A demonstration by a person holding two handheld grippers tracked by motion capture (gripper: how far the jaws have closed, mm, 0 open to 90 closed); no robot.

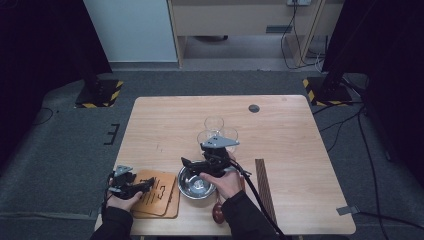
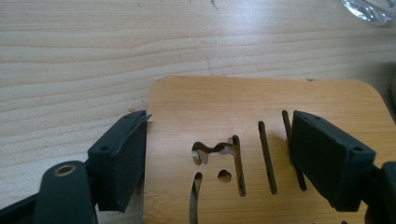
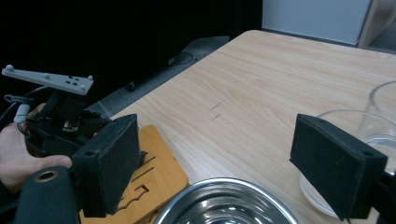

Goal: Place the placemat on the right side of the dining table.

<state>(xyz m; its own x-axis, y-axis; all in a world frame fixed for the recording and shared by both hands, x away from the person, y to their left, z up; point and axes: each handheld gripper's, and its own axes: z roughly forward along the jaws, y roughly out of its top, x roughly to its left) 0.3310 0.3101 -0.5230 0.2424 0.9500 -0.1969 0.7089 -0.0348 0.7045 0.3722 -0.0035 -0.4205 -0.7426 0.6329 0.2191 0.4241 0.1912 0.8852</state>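
My left gripper lies low over a stack of slotted wooden boards at the table's front left. In the left gripper view its jaws stand apart: one is at the top board's left edge, the other over its slots, and nothing is gripped. My right gripper hovers above a steel bowl, pointing left. In the right gripper view its jaws gape wide and empty over the bowl's rim. Two clear glasses stand just behind the right gripper, and one glass shows past the right jaw.
A dark wooden strip lies to the right of the right forearm. A small reddish-brown object sits at the front edge by the right sleeve. A black round spot marks the far side of the table.
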